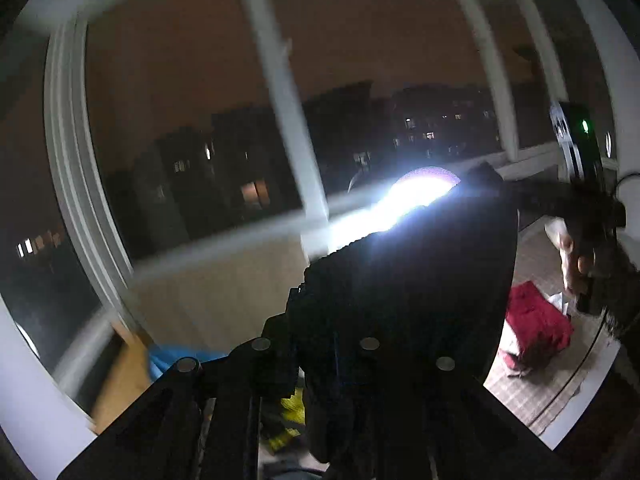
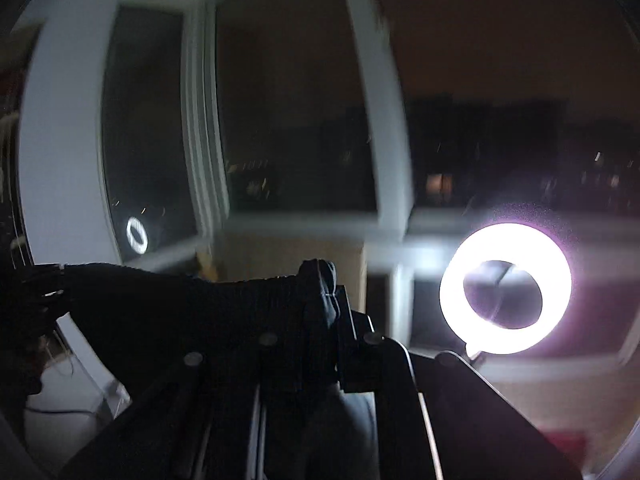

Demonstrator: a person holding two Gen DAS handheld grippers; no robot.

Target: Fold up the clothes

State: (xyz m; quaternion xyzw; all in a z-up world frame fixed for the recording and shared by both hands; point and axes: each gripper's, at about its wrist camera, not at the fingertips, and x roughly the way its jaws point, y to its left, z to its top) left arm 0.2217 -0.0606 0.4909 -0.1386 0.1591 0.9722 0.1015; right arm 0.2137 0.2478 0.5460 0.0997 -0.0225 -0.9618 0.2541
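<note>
Where the ring light (image 2: 505,288) glares, dark garment (image 1: 420,280) across both tongs.

Both wrist views raised, sharing window (image 1: 280,128), ring light (image 2: 505,289).

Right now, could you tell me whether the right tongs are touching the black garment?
Touching. In the right wrist view, the right tongs pinch a bunched corner of the black garment, whose edge stretches taut toward the left.

I record a black ribbed knit garment (image 1: 420,280), a crumpled red cloth (image 1: 536,324), a blue fabric bundle (image 1: 176,360), a yellow fabric scrap (image 1: 290,408), white window frames (image 1: 288,92) and a white-glowing ring lamp (image 2: 506,288).
</note>
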